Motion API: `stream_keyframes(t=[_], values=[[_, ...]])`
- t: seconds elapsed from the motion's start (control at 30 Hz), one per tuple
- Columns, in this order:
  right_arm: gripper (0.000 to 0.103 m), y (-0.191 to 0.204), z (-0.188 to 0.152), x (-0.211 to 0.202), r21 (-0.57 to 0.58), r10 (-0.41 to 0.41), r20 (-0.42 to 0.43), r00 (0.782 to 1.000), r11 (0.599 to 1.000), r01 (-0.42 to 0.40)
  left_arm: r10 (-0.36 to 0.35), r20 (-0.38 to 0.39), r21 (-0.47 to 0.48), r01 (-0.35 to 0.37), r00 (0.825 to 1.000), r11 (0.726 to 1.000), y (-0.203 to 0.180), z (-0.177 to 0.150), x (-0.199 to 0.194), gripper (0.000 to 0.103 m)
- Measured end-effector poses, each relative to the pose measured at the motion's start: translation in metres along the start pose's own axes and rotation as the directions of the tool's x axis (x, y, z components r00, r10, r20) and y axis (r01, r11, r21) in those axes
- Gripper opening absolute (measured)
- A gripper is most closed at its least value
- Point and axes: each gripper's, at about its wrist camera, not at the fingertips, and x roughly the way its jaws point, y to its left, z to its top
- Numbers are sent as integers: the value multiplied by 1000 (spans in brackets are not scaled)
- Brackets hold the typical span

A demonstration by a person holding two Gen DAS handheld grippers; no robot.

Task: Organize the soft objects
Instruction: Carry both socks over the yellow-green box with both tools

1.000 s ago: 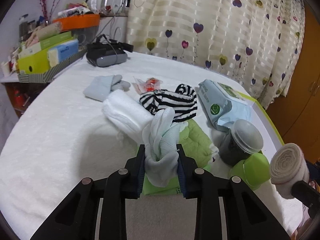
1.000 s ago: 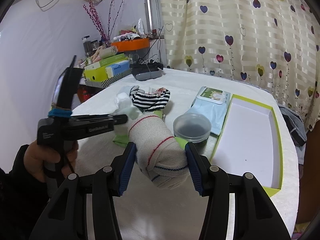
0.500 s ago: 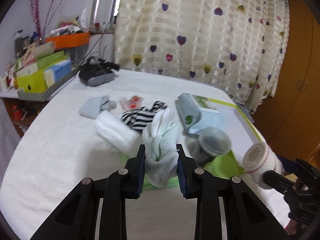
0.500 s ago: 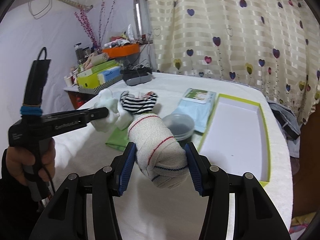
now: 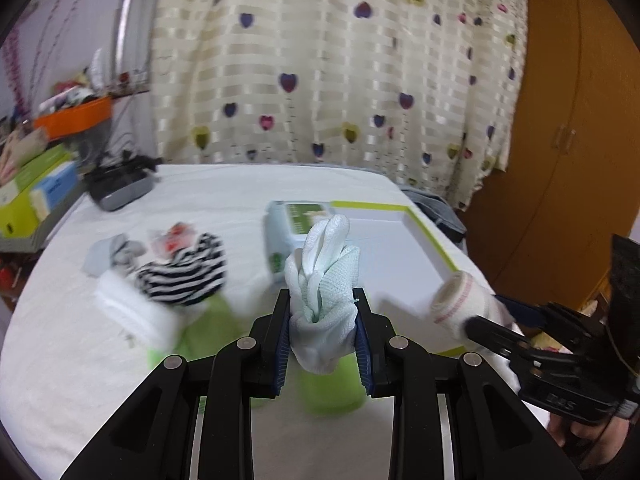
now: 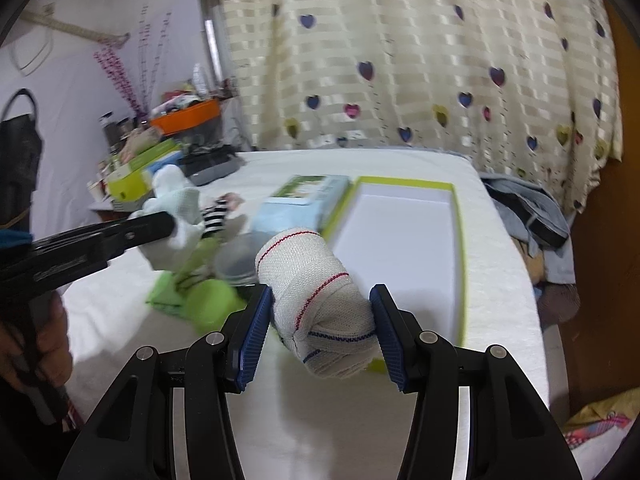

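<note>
Bulging between both clamped grippers: left's point(image 5: 322, 334) pale mesh glove point(image 5: 323, 280), right's point(image 6: 322, 330) red-striped bandage roll point(image 6: 316, 296).

left hand-held gripper point(image 5: 322, 334) clamped on a white glove point(image 5: 323, 280), fingers pointing 12 o'clock, raised. right hand-held gripper point(image 6: 322, 330) clamped on a bandage roll point(image 6: 316, 292), raised. in the left view it sits at 3 o'clock.

Cream heart-print curtain point(image 5: 340, 80) behind white-covered table point(image 6: 360, 168); wooden wardrobe point(image 5: 572, 128) right; cluttered shelf point(image 6: 160, 136) left.
</note>
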Motion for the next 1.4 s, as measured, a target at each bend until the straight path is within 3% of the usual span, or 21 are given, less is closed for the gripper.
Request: stream_keyframes(t=[0.47, 0.8, 1.23, 1.4], values=[[52, -52, 3, 49, 56, -47, -100, 994, 997, 52, -118, -82, 61, 124, 990, 990, -57, 7, 60, 26], [52, -63, -11, 53, 50, -58, -164, 985, 996, 68, -132, -201, 76, 150, 971, 986, -76, -9, 99, 26], [52, -49, -29, 27, -18, -43, -229, 972, 999, 40, -147, -257, 105, 179, 955, 978, -84, -37, 81, 27], [53, -45, -30, 21, -32, -52, -192, 980, 998, 46, -149, -247, 104, 180, 957, 978, -85, -38, 79, 33]])
